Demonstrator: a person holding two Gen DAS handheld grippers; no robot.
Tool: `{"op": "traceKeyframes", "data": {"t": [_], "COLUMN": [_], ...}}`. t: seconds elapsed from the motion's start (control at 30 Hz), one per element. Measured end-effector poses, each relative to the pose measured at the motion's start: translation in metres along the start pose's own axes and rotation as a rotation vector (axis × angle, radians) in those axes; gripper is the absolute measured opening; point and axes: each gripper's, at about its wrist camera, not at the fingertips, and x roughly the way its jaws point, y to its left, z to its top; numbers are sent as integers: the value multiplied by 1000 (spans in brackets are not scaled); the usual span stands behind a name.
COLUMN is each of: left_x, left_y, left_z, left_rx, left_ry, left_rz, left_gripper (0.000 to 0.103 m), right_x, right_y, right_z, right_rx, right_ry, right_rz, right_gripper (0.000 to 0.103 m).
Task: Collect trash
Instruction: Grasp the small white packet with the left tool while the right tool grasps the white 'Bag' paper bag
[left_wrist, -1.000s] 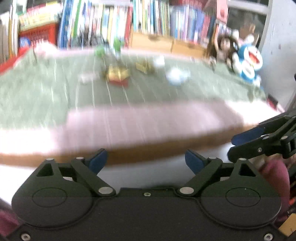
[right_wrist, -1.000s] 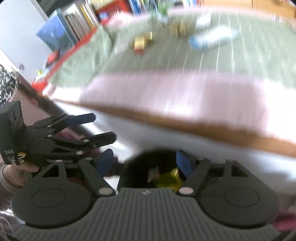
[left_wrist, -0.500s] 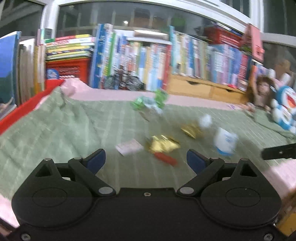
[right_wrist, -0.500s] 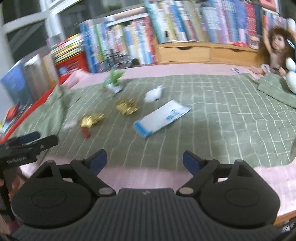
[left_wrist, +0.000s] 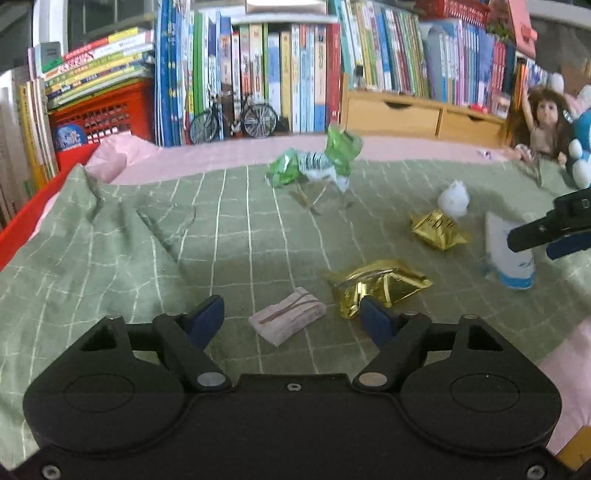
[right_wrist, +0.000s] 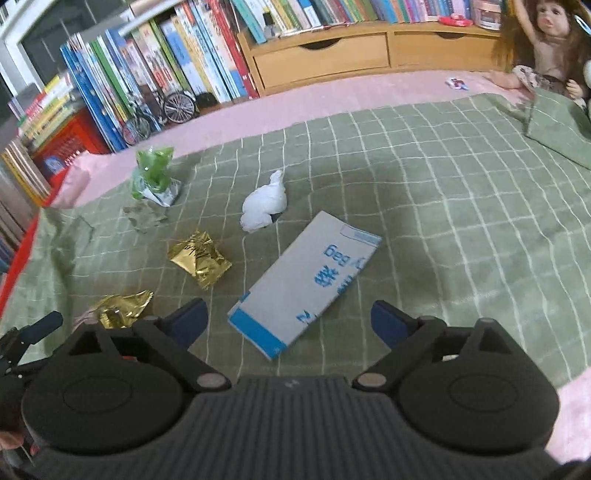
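Note:
Trash lies scattered on a green checked blanket (left_wrist: 110, 258). In the left wrist view a pale folded wrapper (left_wrist: 287, 316) sits just ahead of my open left gripper (left_wrist: 291, 314), with a crumpled gold wrapper (left_wrist: 380, 286) at its right finger. Farther off are a second gold wrapper (left_wrist: 437, 230), a white tissue wad (left_wrist: 453, 197) and a green-and-white wrapper (left_wrist: 317, 162). My right gripper (right_wrist: 288, 317) is open above the near end of a flat grey-and-blue paper bag (right_wrist: 306, 280). The right wrist view also shows the tissue wad (right_wrist: 264, 203), both gold wrappers (right_wrist: 199, 258) (right_wrist: 120, 308) and the green wrapper (right_wrist: 155, 177).
Rows of books (left_wrist: 258, 74), a red crate (left_wrist: 99, 114), a model bicycle (left_wrist: 232, 118) and wooden drawers (left_wrist: 417, 114) line the back. A doll (right_wrist: 543, 48) and a blue plush toy (left_wrist: 583, 147) sit at the far right. Pink bedding (right_wrist: 369, 96) borders the blanket.
Both grippers have come up from below the bed edge and moved forward over the blanket, closer to the trash. Both stay open with nothing held.

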Motion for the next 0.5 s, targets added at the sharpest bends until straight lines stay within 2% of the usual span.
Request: {"op": "traceKeyframes", "data": {"t": [0.07,0.1,0.17,0.3,0.4,0.47,0.5], "left_x": [10,10,9,4,0,-4,-6], "left_y": [4,4,3,-4,-8,-9,-9], "left_z": [-1,-2,-1,-2,-5,-6,-7], "left_rx": [-18,-24,-19,20,35,30,29], "left_ry": [26,13,10,10,0,-3,-6], "left_rz": [-8,-5,-13,-21,-3,6,11], "left_gripper": [62,60,45,44,44,44,44], "right_x": [11,16,23,25,24,19,17], "right_y": [7,10,14,23,25,27,27], "right_z": [-2,-3,-7,-13,-16,-21,-24], "right_rx": [-15,-21,-29,-80,-99,-139,-159], "right_ry": [-18,-20,-33,-83,-98,-121,-127], "right_rz": [-49,-66,-76,-97,-102,-131,-137], "right_gripper": [99,99,99,102,89,76,67]}}
